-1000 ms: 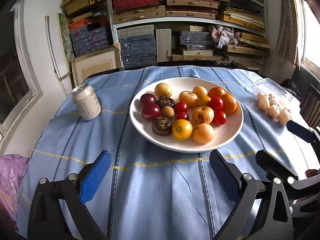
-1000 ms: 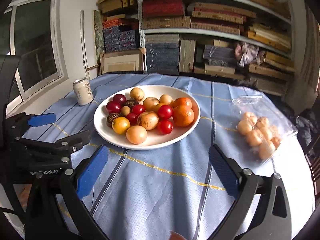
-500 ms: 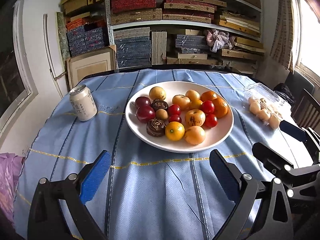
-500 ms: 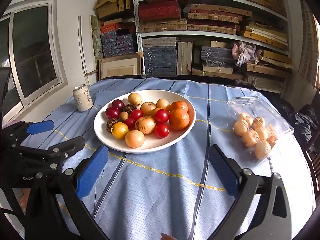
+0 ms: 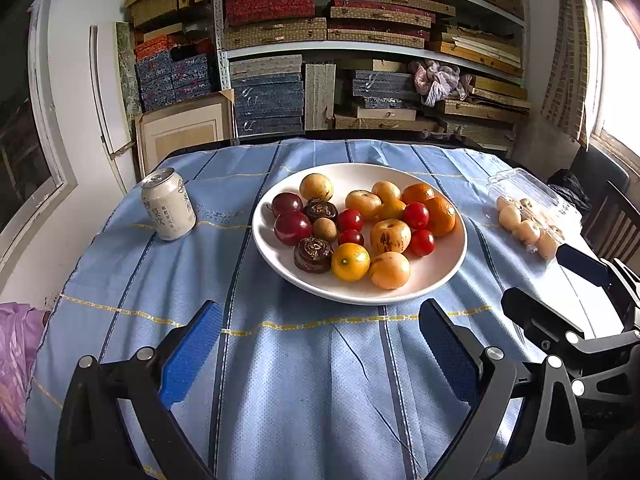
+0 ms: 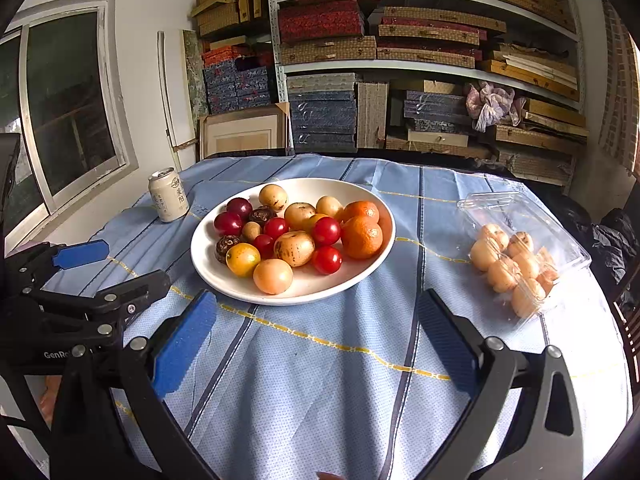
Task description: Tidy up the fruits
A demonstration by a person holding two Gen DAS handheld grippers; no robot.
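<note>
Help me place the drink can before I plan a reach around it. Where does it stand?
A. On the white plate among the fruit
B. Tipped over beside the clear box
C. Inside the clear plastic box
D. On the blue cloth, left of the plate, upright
D: the can stands upright on the blue cloth, apart from the white plate and to its left, far from the clear box.

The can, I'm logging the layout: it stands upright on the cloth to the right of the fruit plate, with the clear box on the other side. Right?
Not quite. The can stands upright on the cloth to the left of the fruit plate, not the right; the clear box is on the right. The left wrist view shows it, and the right wrist view agrees.
</note>
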